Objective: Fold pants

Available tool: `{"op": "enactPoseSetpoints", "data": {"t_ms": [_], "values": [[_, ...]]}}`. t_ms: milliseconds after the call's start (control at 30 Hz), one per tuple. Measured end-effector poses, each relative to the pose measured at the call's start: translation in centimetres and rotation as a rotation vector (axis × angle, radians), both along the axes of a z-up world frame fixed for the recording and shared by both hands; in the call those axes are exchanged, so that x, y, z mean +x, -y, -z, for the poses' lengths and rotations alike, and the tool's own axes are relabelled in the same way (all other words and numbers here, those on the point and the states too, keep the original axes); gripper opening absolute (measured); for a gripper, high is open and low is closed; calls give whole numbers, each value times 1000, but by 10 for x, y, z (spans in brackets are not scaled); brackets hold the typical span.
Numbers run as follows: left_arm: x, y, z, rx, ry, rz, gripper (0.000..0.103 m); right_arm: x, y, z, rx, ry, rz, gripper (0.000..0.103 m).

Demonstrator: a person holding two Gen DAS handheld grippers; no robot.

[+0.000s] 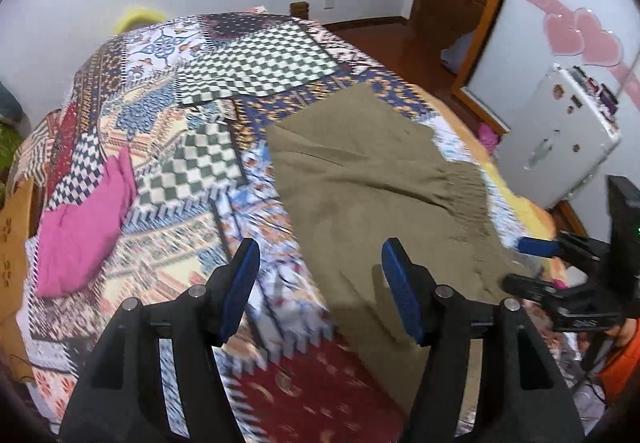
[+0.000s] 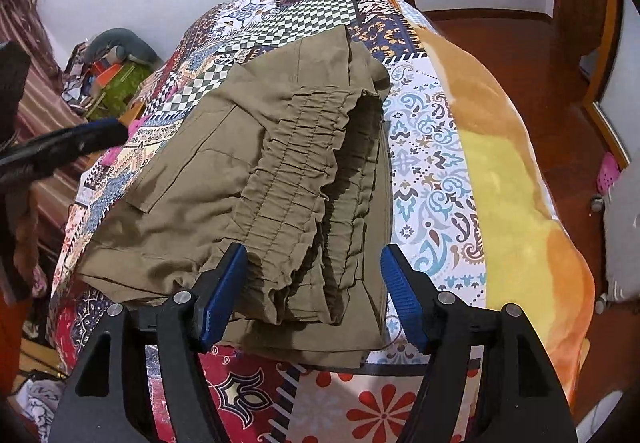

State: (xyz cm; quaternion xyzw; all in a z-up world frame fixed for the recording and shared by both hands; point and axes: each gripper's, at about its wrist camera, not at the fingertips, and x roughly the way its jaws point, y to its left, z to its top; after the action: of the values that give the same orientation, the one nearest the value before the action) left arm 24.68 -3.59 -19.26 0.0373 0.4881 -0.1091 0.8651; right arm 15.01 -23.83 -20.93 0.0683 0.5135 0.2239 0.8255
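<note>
Olive-brown pants [image 1: 372,179] lie folded on a patchwork bedspread [image 1: 192,171]. In the right wrist view the pants [image 2: 248,179] show their gathered elastic waistband [image 2: 308,163] on top, facing my gripper. My left gripper [image 1: 320,279] is open and empty, above the pants' near left edge. My right gripper [image 2: 314,283] is open, its fingers on either side of the waistband end, not closed on it. The right gripper also shows at the right edge of the left wrist view [image 1: 536,263]. The left gripper shows at the left of the right wrist view [image 2: 80,139].
A folded pink garment [image 1: 88,219] lies on the bed's left side. A yellow-orange blanket [image 2: 508,203] covers the bed's right side. A white appliance [image 1: 560,139] and a mirrored door stand right of the bed. Clutter is piled beyond the bed's left side [image 2: 108,71].
</note>
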Motion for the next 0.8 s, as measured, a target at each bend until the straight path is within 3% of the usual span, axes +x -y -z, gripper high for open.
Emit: {"op": "enactPoseSetpoints", "data": {"t_ms": [133,433,800], "values": [[25,-10,19,-1,-46,-20,63,2,2,1,5,1,5,68],[77,-11,65,-112,-174,-18,63,14,4,2,-27,7,17,68],[120,-1,84,-198,-220,13,63,27,7,6,-39,-5,38,68]]}}
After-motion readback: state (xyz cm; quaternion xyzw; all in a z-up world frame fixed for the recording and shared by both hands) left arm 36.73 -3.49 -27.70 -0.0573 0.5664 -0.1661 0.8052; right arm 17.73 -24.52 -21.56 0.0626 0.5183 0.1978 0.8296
